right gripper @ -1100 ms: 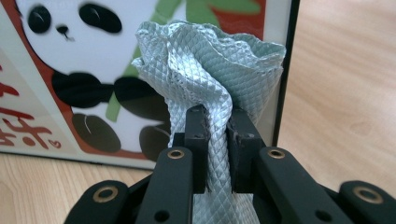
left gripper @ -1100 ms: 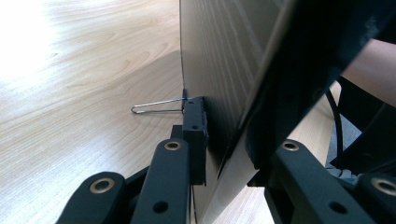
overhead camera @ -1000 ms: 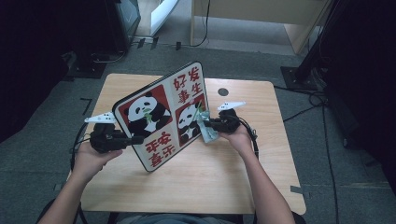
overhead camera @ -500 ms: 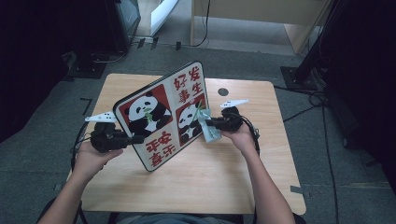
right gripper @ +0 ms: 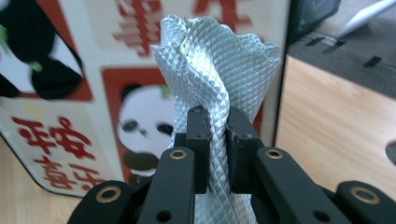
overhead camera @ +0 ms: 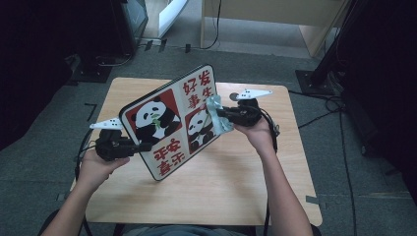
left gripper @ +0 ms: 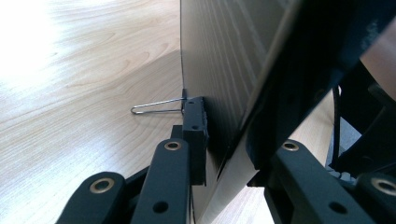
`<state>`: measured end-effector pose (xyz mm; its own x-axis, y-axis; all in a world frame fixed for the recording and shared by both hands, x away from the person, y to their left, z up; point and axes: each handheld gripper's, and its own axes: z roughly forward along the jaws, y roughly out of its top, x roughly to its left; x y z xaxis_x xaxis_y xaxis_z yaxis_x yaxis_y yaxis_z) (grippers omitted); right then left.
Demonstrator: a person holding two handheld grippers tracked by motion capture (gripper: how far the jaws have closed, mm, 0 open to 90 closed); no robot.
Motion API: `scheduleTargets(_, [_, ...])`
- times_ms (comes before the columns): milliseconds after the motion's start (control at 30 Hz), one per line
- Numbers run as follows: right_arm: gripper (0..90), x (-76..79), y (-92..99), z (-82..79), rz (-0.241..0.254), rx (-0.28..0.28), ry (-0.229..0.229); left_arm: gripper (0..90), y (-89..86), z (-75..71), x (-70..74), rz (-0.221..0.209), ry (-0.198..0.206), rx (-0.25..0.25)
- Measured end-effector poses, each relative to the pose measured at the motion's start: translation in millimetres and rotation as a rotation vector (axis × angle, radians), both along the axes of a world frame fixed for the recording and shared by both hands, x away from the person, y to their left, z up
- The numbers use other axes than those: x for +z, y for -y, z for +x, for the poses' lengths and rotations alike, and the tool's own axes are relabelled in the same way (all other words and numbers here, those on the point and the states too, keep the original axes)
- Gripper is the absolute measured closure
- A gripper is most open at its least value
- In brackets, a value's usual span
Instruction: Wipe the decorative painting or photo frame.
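A panda board [overhead camera: 172,120] with red characters stands tilted on the wooden table [overhead camera: 236,187]. At its lower left edge my left gripper [overhead camera: 142,146] is shut on the board. In the left gripper view the black jaws clamp the board's edge [left gripper: 219,70], and the left gripper [left gripper: 224,140] sits beside a thin wire loop [left gripper: 156,106]. My right gripper [overhead camera: 219,113] is shut on a silvery-grey cloth [overhead camera: 218,114] that rests against the board's printed face. In the right gripper view the right gripper [right gripper: 215,126] pinches the bunched cloth [right gripper: 215,60] in front of the board [right gripper: 70,70].
A small round hole [overhead camera: 233,97] lies in the tabletop behind the right hand. Cables [overhead camera: 319,98] trail over the grey floor at the right, near a black stand base [overhead camera: 314,78]. A pale wooden desk [overhead camera: 275,14] stands at the back.
The right gripper has risen with the cloth, sliding it up the board's face toward the upper right part. The left gripper and the board have stayed put.
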<state>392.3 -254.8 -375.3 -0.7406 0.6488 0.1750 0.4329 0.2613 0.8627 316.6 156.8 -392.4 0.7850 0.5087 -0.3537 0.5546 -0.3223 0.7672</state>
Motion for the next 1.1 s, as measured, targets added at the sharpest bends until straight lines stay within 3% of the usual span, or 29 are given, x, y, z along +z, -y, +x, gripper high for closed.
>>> scheduleTargets(267, [82.2, 34.9, -14.0, -3.2, 0.027, 0.066, 0.08, 76.6, 0.0, -1.1, -0.6, -0.003, 0.001, 0.007])
scheduleTargets(500, [82.2, 58.2, -17.7, 1.1, 0.056, 0.082, 0.139, 76.7, 0.4, -1.2, -0.1, -0.001, -0.002, 0.011])
scheduleTargets(867, [82.1, 69.7, -33.9, 20.2, 0.081, 0.093, 0.189, 77.2, 0.4, -0.7, 0.4, 0.002, -0.002, 0.017])
scheduleTargets(1100, [82.1, 64.3, -50.5, 23.4, 0.046, 0.123, 0.19, 76.9, -0.2, -1.3, -0.8, -0.005, -0.001, 0.011])
